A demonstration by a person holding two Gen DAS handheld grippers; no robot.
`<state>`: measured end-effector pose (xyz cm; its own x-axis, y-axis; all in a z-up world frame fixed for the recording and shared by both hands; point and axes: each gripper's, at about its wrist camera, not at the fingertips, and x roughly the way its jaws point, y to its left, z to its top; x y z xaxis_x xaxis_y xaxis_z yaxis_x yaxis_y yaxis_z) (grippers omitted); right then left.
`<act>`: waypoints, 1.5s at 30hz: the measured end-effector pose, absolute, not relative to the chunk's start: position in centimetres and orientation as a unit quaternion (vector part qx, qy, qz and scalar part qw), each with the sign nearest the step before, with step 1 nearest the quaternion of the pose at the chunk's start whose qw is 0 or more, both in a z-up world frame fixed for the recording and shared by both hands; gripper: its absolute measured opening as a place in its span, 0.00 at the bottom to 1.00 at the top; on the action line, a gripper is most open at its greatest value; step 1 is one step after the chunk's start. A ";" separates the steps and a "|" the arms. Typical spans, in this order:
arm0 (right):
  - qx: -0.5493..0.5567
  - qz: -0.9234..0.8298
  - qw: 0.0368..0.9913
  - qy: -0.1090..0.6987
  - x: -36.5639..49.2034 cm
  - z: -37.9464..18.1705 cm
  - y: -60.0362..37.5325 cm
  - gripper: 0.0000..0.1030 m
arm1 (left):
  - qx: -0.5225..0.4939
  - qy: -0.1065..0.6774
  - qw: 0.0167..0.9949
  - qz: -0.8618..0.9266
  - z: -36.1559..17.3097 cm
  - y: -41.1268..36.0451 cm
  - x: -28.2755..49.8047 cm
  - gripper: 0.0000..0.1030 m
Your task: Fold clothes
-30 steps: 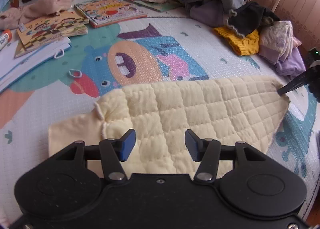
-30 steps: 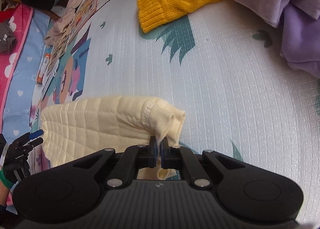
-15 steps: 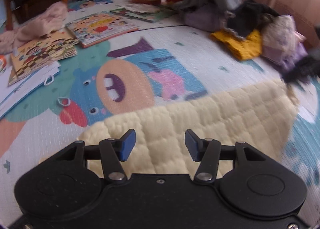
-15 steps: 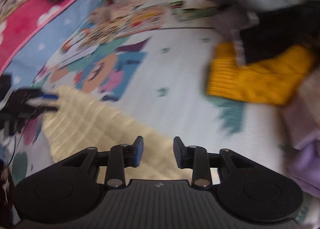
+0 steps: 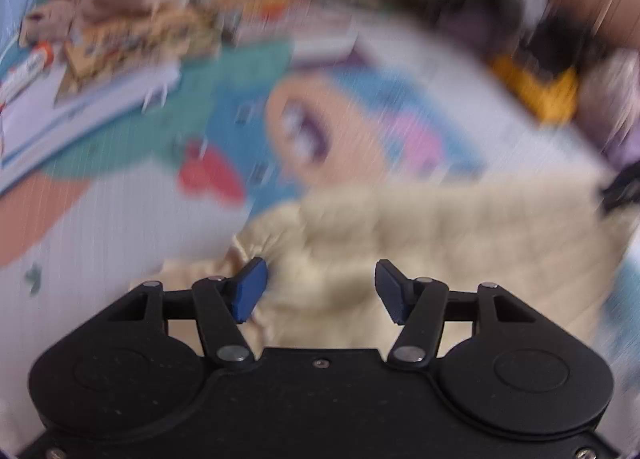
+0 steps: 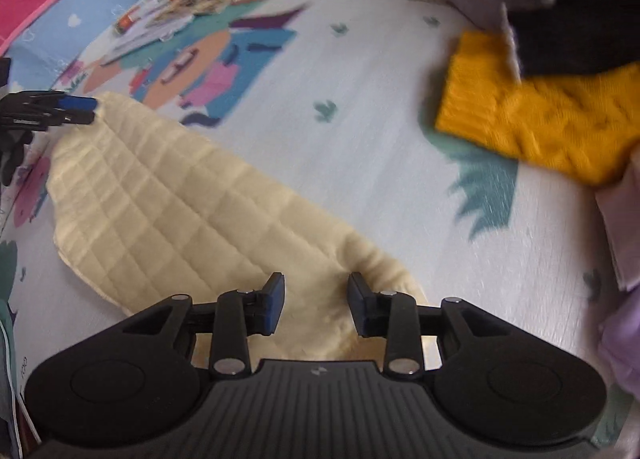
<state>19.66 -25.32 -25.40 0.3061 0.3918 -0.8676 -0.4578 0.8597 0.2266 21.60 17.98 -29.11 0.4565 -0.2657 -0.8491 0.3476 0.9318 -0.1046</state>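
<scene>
A cream quilted garment (image 5: 440,235) lies flat on the cartoon play mat (image 5: 120,219); the left wrist view is blurred by motion. My left gripper (image 5: 320,283) hovers over the garment's gathered cuff end, its jaws opening, cloth below them but not pinched. In the right wrist view the garment (image 6: 160,211) stretches away to the left, where the left gripper (image 6: 76,109) shows at its far corner. My right gripper (image 6: 316,299) stands over the near cuff end, jaws closing slightly, pads clear of the cloth.
A yellow knit sweater (image 6: 540,119) lies at the right under dark and grey clothes (image 6: 580,31), with purple garments (image 6: 624,339) nearer. Picture books (image 5: 120,55) and a pinkish cloth (image 5: 132,3) lie at the far left of the mat.
The right gripper let go of the garment's cuff, which now lies flat, and rolled and lifted away. The left gripper shifted toward the other cuff and spread its jaws a little.
</scene>
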 end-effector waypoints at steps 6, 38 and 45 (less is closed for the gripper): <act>-0.060 0.258 0.808 0.526 19.6 -25.2 -24.0 0.34 | 0.052 0.445 0.875 -0.185 -25.8 17.0 21.4 0.56; -0.158 0.347 0.822 0.423 21.6 -23.2 -10.7 0.29 | 0.095 0.417 0.878 -0.214 -24.4 15.5 18.2 0.65; -0.175 0.425 0.790 0.405 18.7 -23.1 -7.6 0.31 | 0.117 0.435 0.872 -0.195 -27.2 17.3 15.3 0.65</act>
<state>18.67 -7.63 -23.09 0.3104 0.5295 -0.7895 -0.8132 0.5780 0.0679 15.27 17.35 -27.20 0.5465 -0.2378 -0.8030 0.4406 0.8971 0.0342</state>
